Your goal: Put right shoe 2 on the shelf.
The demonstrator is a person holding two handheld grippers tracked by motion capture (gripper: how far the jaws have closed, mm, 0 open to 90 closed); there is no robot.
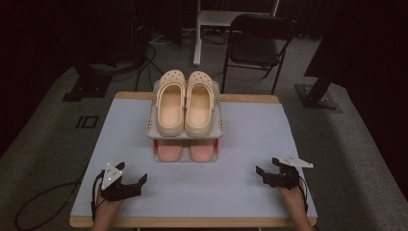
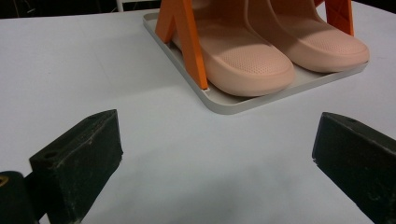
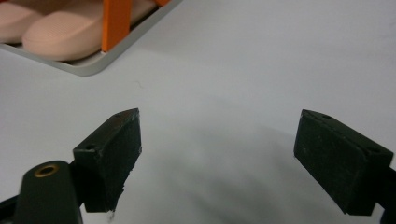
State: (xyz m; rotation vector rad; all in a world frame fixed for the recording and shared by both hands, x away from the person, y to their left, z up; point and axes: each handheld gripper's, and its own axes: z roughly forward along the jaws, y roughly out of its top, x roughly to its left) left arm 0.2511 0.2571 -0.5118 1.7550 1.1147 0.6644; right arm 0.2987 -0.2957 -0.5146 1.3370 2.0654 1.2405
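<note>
High view: left hand-held gripper (image 1: 135, 180) and right hand-held gripper (image 1: 267, 168) low over table (image 1: 240, 139), jaws wide, empty.

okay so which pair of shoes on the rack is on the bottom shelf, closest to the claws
The pink pair on the lower shelf, nearest both claws; the cream clogs sit above them on the top shelf.

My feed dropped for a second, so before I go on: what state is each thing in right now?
Left gripper: open, fingers empty, low over the table.
Right gripper: open, fingers empty, low over the table.
Cream clogs: side by side on the rack's top shelf, untouched.
Pink slippers: side by side on the bottom shelf.
Shoe rack: upright at the table's far middle.
</note>
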